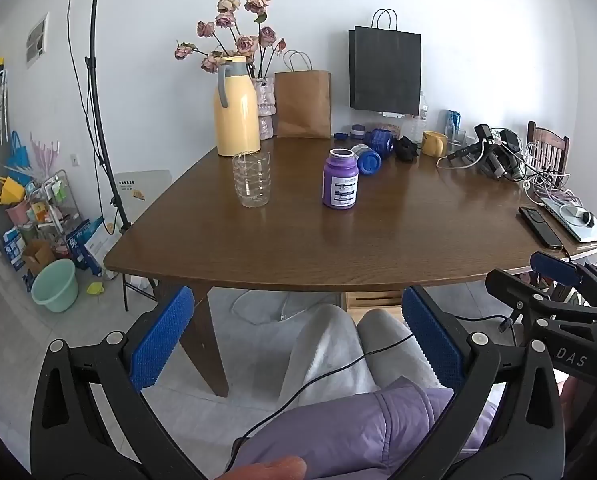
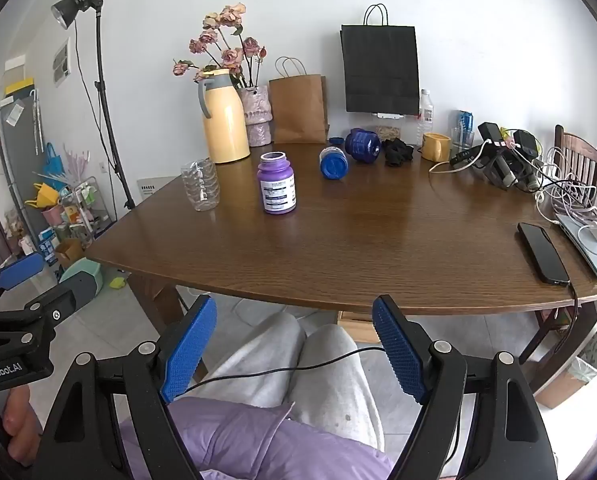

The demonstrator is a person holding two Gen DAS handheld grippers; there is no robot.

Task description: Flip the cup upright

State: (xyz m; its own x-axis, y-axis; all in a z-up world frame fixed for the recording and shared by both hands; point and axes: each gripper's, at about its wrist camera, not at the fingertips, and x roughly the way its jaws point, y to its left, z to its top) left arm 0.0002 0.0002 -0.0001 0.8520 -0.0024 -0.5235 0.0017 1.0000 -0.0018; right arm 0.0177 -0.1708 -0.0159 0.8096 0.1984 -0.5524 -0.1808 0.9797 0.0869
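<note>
While both tools hang wide and empty above lap at frame bottom, left tool and right tool off table; clear cup stands left-centre, beside purple bottle.

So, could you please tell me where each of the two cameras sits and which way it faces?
Left wrist view: on the left gripper, held low before the table, facing the wall; its open fingers, the person's lap and the right gripper show.
Right wrist view: on the right gripper, same height and heading, slightly rightward; open fingers, lap, and the left gripper show.
Both share the clear cup, purple bottle and yellow jug.
</note>
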